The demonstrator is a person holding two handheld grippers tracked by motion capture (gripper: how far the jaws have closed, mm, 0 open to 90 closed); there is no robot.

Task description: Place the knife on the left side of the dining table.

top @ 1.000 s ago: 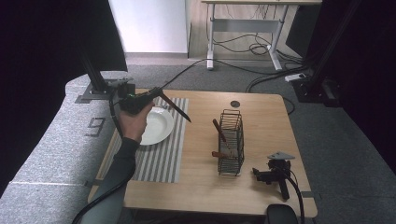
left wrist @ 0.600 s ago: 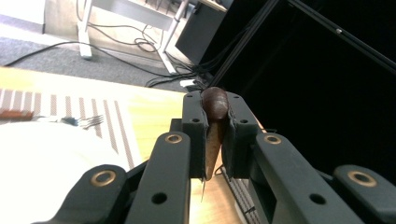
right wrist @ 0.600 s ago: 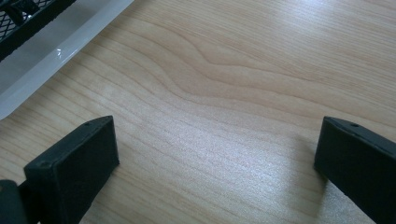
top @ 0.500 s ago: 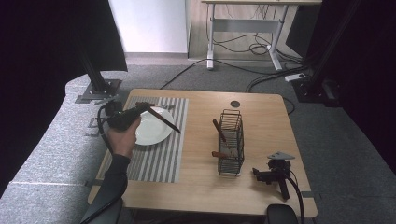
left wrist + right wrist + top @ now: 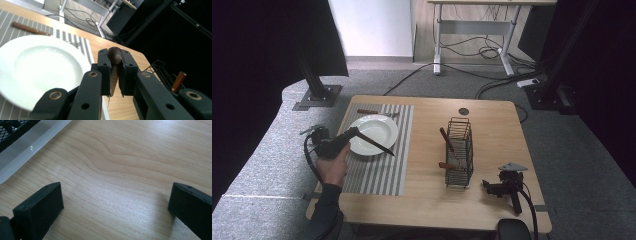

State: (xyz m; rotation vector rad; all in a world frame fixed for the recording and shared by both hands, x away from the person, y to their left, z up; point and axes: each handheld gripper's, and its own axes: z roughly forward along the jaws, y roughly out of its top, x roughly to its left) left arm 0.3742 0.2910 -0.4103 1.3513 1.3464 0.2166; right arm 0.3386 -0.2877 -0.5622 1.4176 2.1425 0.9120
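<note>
Left gripper [image 5: 354, 134] lower now, beside plate [image 5: 374, 134]; jaws pinching knife [image 5: 114, 65] handle, blade beyond fingers [image 5: 103, 65].

No legible text, label, brand, number or sign on any surface in the high view or either gripper view.
</note>
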